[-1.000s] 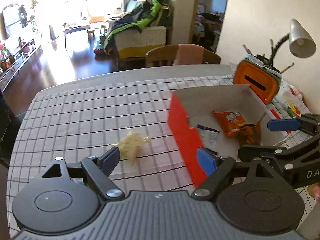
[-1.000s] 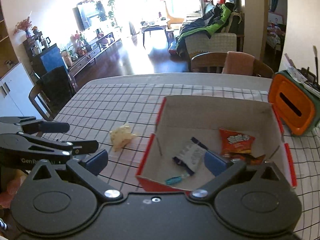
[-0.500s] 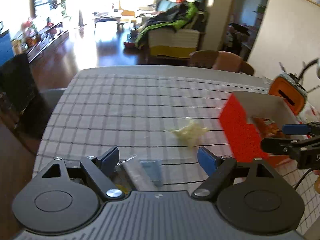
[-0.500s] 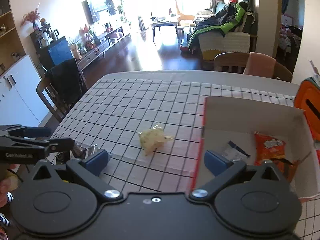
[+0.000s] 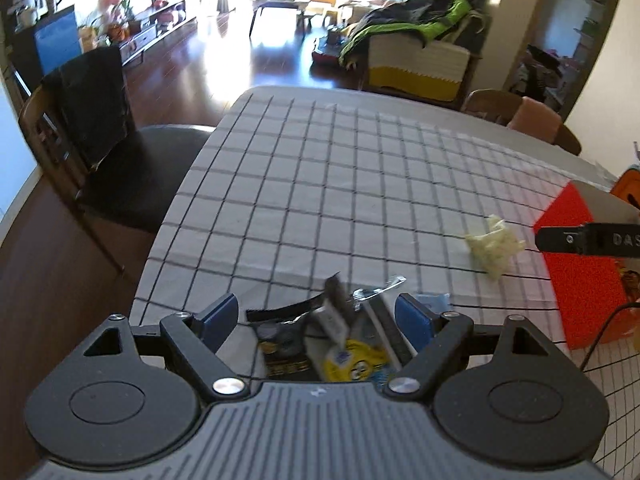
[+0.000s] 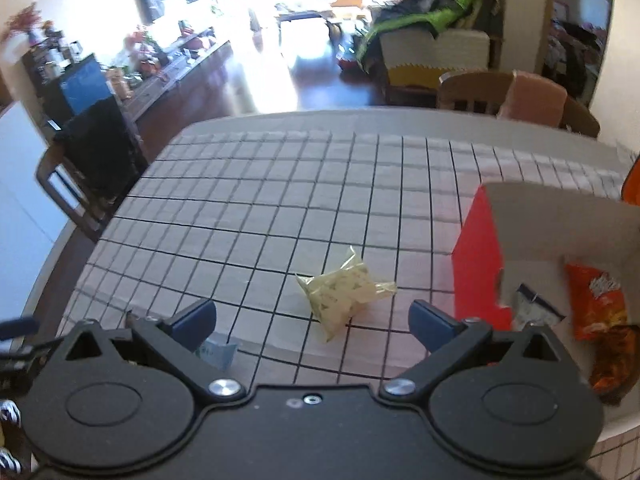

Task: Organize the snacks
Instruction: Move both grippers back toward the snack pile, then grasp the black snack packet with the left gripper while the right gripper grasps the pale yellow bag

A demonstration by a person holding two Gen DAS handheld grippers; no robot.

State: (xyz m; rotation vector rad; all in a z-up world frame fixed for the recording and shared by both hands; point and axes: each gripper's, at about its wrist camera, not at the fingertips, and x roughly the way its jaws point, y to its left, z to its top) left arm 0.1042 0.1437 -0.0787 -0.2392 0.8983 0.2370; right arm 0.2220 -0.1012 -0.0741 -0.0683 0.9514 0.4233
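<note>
Table: checked cloth [image 5: 320,200] ahead of both tongs.
Left tongs [image 5: 316,314]: wide open, empty, above packets [image 5: 344,352].
Right tongs [image 6: 312,316]: wide open, empty, yellow bag [image 6: 344,294] just ahead.
Box [image 6: 476,264]: right of both.
Room: chair [image 5: 92,128] left, sunlit floor beyond.

A heap of small snack packets [image 5: 340,344] at the near edge of the checked tablecloth [image 5: 320,200] is partly hidden behind the left gripper's [image 5: 316,314] body, its printing too blurred to read, while in the right wrist view only a pale blue corner of a packet [image 6: 218,354] shows beside the right gripper's [image 6: 312,314] own housing. The red box [image 6: 476,264] is cut off by the right edge of both views, so its far wall and part of the orange snack bag [image 6: 596,300] and dark packet [image 6: 614,364] inside cannot be seen whole. A black finger [image 5: 588,238] crossing the box in the left wrist view runs off the frame mid-lettering.
</note>
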